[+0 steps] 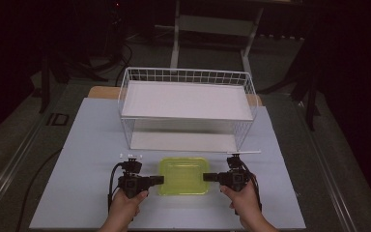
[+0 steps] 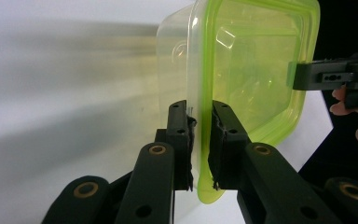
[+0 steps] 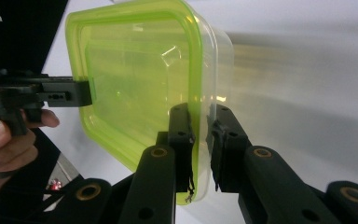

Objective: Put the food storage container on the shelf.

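A clear plastic container with a lime-green lid [image 1: 183,176] rests on the white table near the front edge. My left gripper [image 1: 162,180] meets its left side and my right gripper [image 1: 205,177] its right side. In the left gripper view, the left gripper [image 2: 199,109] has both pads against the green rim of the container [image 2: 251,70], with the right gripper [image 2: 307,74] at the far rim. From the right gripper view, the right gripper [image 3: 200,112] clamps the rim of the container [image 3: 130,84], and the left gripper [image 3: 81,91] shows opposite.
A white wire rack [image 1: 186,101] with two shelves stands just behind the container. Small white pieces [image 1: 130,155] lie left of the rack's front and a thin white rod [image 1: 244,152] lies right of it. The white tabletop [image 1: 77,193] ends close below the hands.
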`<state>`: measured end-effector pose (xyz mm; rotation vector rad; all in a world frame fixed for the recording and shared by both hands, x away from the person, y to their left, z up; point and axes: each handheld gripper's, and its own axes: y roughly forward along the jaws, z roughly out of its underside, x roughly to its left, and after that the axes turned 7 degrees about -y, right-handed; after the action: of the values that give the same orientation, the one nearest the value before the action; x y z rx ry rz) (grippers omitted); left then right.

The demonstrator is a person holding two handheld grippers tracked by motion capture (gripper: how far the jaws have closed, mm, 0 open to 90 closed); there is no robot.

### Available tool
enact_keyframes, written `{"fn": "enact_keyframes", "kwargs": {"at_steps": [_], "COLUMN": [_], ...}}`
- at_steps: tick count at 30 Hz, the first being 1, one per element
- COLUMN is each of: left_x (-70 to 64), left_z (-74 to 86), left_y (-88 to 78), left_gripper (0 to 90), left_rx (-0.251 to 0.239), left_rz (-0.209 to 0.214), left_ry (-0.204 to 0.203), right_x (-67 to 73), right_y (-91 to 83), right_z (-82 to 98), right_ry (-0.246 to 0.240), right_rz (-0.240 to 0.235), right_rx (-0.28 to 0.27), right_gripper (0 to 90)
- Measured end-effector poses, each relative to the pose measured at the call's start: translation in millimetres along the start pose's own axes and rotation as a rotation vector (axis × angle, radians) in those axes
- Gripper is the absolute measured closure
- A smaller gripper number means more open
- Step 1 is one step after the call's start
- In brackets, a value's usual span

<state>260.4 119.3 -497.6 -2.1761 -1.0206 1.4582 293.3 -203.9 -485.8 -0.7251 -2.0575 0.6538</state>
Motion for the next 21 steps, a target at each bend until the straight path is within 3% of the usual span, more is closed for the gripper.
{"fn": "enact_keyframes", "kwargs": {"at_steps": [6,13,17,21], "left_x": [-9.4,-13.6,-13.7,-8.1], "left_z": [-18.2,-39.7,-49.3,-57.2], "left_y": [-7.4,-8.5,-5.9,2.0], "left_gripper": [80.5,80.6,80.6,80.6], "left_rx": [-0.048,-0.079,-0.097,-0.102], "left_rz": [0.008,0.012,0.012,0.025], "left_ry": [0.031,0.043,0.049,0.043], "right_x": [5.9,5.9,3.1,0.7], "right_y": [-9.4,-13.3,-13.3,-10.2], "right_z": [-17.7,-38.6,-47.4,-58.3], "right_ry": [-0.044,-0.057,-0.053,-0.066], "right_rz": [0.016,0.034,0.034,0.076], "right_rx": [-0.059,-0.102,-0.11,-0.13], "right_gripper": [79.8,79.8,79.7,79.6]}}
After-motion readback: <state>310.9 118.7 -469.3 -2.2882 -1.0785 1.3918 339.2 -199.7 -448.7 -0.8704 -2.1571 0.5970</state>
